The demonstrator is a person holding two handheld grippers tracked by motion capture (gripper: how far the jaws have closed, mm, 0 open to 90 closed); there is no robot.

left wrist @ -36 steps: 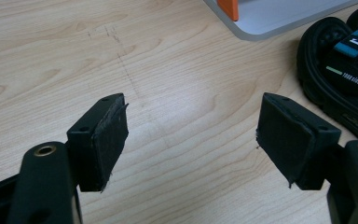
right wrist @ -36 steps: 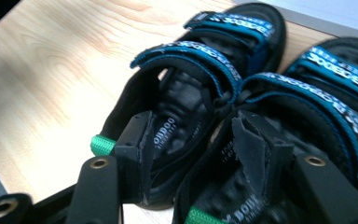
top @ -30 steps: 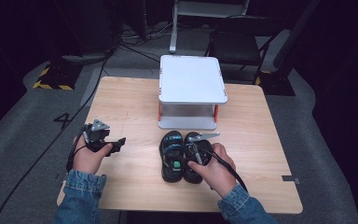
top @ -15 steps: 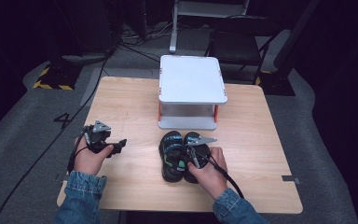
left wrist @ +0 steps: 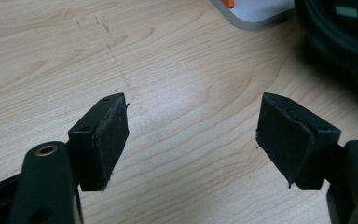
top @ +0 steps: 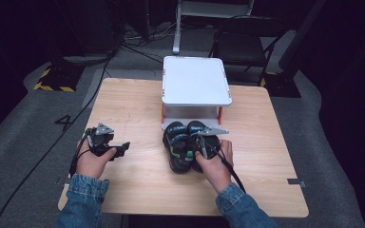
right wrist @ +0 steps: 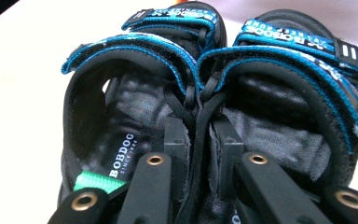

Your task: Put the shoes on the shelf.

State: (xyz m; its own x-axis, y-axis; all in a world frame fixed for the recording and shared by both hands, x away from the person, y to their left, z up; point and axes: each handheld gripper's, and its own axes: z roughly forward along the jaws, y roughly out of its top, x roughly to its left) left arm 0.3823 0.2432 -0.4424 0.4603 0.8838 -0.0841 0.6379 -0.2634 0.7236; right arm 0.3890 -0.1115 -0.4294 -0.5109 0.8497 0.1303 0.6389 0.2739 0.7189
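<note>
Right claw (right wrist: 198,135) has just been closing and now pinches the touching inner walls of both sandals (top: 188,145) on the desk (top: 138,109) before the white stand (top: 195,80), lifting still left, left claw (left wrist: 191,135) spread idle.

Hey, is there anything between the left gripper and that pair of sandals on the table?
Nothing visible. The left gripper sits open over bare table, with plain wood across to the sandals. The right gripper has just been closing and pinches the two sandals' inner walls together in front of the white stand.
</note>
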